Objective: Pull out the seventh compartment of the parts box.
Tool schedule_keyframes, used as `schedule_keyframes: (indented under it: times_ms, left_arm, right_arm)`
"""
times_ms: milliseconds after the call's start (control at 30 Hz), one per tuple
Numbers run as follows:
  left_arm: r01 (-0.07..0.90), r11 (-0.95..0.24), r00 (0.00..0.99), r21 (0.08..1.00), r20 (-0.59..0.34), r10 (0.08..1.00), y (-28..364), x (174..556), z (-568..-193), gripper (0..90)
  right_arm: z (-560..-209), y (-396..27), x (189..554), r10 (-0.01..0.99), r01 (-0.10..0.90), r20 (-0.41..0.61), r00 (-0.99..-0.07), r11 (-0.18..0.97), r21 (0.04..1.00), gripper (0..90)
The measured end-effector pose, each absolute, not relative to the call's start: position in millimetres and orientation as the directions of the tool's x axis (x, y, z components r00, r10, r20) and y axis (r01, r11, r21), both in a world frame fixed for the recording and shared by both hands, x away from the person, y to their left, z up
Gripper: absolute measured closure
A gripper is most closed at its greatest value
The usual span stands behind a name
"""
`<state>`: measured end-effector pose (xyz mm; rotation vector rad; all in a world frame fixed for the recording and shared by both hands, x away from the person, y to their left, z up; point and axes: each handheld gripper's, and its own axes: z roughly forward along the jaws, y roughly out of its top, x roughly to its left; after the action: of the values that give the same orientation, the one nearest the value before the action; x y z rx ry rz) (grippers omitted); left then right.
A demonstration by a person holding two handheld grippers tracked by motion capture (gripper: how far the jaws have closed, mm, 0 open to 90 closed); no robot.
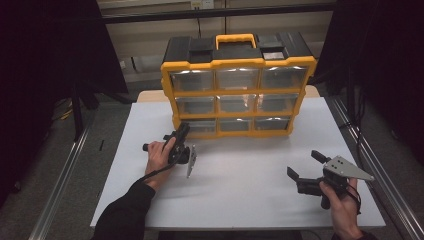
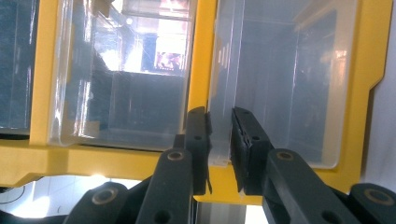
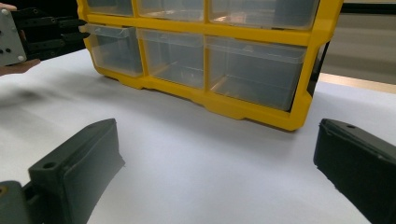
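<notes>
A yellow and black drawer organizer (image 1: 239, 64) with clear drawers stands at the back of the white table. My left gripper (image 1: 182, 129) is at its bottom-left drawer (image 1: 200, 126), turned on its side. In the left gripper view the jaws (image 2: 219, 116) are shut on the clear front lip of the drawer (image 2: 280, 84). The right gripper view shows that drawer (image 3: 114, 49) sticking out slightly from the organizer's frame (image 3: 261, 112), with the left gripper (image 3: 81, 28) on it. My right gripper (image 1: 304, 164) rests low at the front right, open and holding nothing (image 3: 219, 154).
The white table top (image 1: 240, 190) has bare room in front of the organizer. Metal rails (image 1: 365, 150) run along both sides of the table. Dark curtains hang left and right. The organizer's yellow carry handle (image 1: 235, 38) is on top.
</notes>
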<state>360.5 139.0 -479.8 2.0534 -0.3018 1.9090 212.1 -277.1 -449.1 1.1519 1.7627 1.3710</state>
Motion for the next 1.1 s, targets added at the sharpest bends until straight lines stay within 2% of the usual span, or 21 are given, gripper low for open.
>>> schedule_keyframes:
  times_ms: [67,167,533,700,800,833,933,1100]
  left_arm:
    - [-0.377,-0.918,0.094,0.118,0.992,0.089,139,360,-482,77.9]
    - [-0.366,-0.925,0.093,0.097,0.993,0.068,140,358,-480,77.9]
    - [-0.377,-0.921,0.090,0.095,0.994,0.066,140,353,-479,77.9]
    - [-0.387,-0.913,0.089,0.126,0.991,0.099,141,351,-481,77.8]
    - [-0.378,-0.921,0.084,0.100,0.994,0.074,141,349,-480,77.6]
    - [-0.390,-0.913,0.086,0.123,0.992,0.097,141,350,-482,77.7]
    - [-0.379,-0.921,0.079,0.095,0.994,0.070,141,348,-480,77.9]
    - [-0.384,-0.917,0.085,0.107,0.993,0.080,141,347,-481,77.8]
  right_arm:
    - [-449,-277,212,0.903,0.261,0.040,-0.429,0.081,0.962,0.2]
    - [-449,-277,212,0.903,0.260,0.039,-0.429,0.082,0.962,0.2]
    - [-449,-277,212,0.904,0.259,0.044,-0.425,0.075,0.963,0.2]
    - [-449,-277,212,0.902,0.258,0.044,-0.428,0.075,0.963,0.2]
    - [-449,-277,212,0.902,0.258,0.045,-0.429,0.074,0.963,0.1]
    - [-449,-277,212,0.903,0.257,0.044,-0.428,0.075,0.963,0.1]
    - [-449,-277,212,0.902,0.257,0.047,-0.429,0.073,0.964,0.1]
    - [-449,-277,212,0.902,0.258,0.049,-0.430,0.071,0.963,0.1]
